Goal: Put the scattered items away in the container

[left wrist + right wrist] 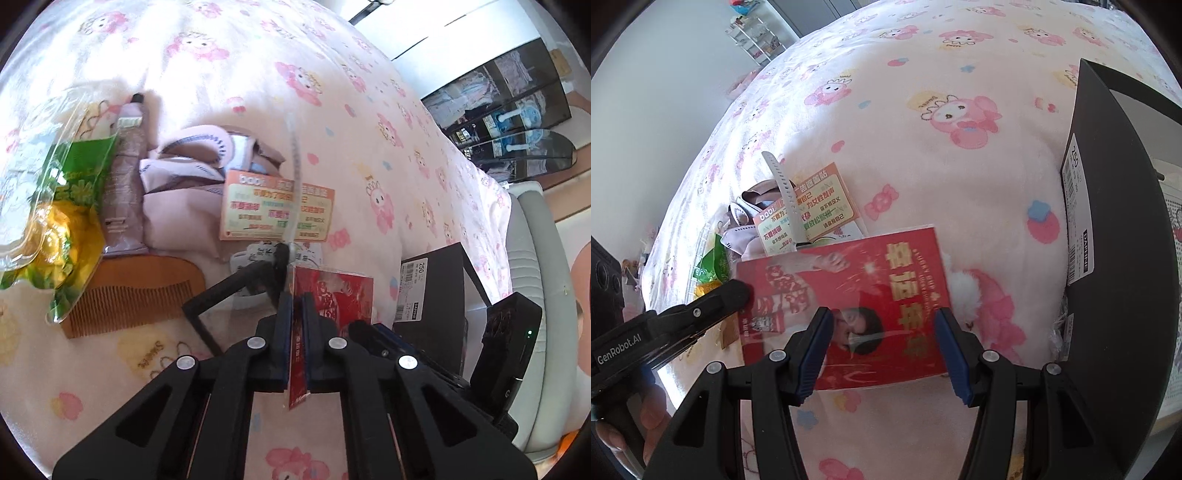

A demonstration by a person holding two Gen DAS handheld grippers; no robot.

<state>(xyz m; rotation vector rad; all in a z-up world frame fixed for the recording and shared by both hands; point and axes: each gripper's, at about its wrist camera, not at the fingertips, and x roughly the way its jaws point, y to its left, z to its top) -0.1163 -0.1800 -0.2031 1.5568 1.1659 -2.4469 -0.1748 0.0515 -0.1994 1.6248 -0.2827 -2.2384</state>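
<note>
The red packet is held edge-on in the left tool, whose pads are pressed shut on its near edge; in the right wrist view the packet is seen raised flat above the bed, with the left tool gripping its left border. The right tool is held wide open just over the packet, and nothing is clamped between its pads.

The black box, taken to be the container, is seen just to the right of the packet, standing on the bed. Its inside is mostly hidden, so whether anything has already been put into it cannot be told.

Much is judged to be left. Beyond the packet, an orange sticker sheet is lying on the bed with a pale watch strap across it. Left of the sheet, a heap of pinkish masks or pouches is seen, then a mauve tube, a green and yellow bag under a clear plastic tray, and, nearer than the tube, a wooden comb. All of these are well apart from the box.

The task is therefore judged to be at an early stage: one item is in hand and not yet placed, and the rest is untouched on the bed.
</note>
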